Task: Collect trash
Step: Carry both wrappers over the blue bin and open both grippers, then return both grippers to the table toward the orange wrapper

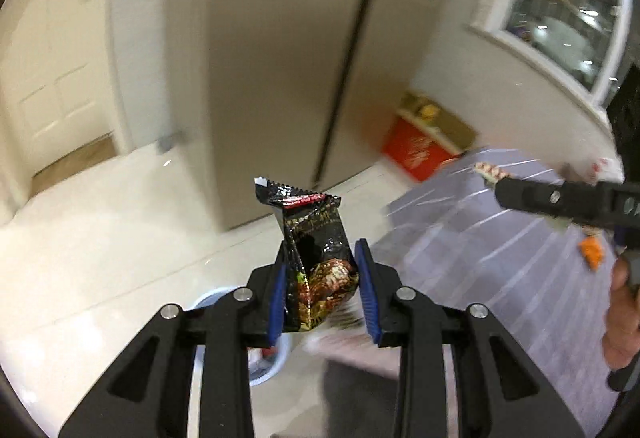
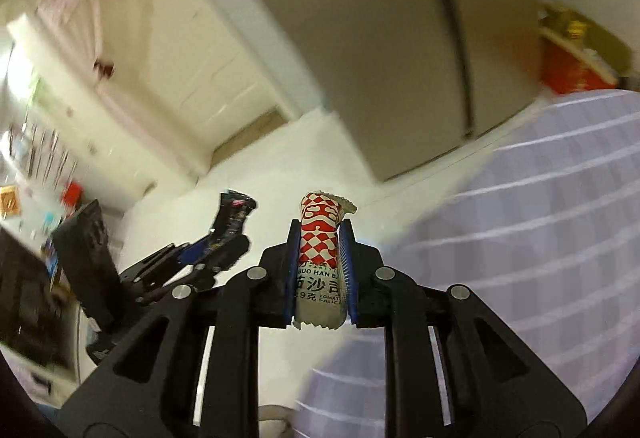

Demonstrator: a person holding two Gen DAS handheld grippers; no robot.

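While clamped in both grippers, two pieces of trash carried toward the bin.

Nearest, left gripper pinching a black snack wrapper upright, almost directly above the pale bin on the floor; right gripper squeezing a red-checked sauce packet, long axis along its fingers, further off over the striped cloth. Fridge beyond.

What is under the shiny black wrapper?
Below the black wrapper, held in the left gripper, sits a pale blue bin. The gripper hides most of it.
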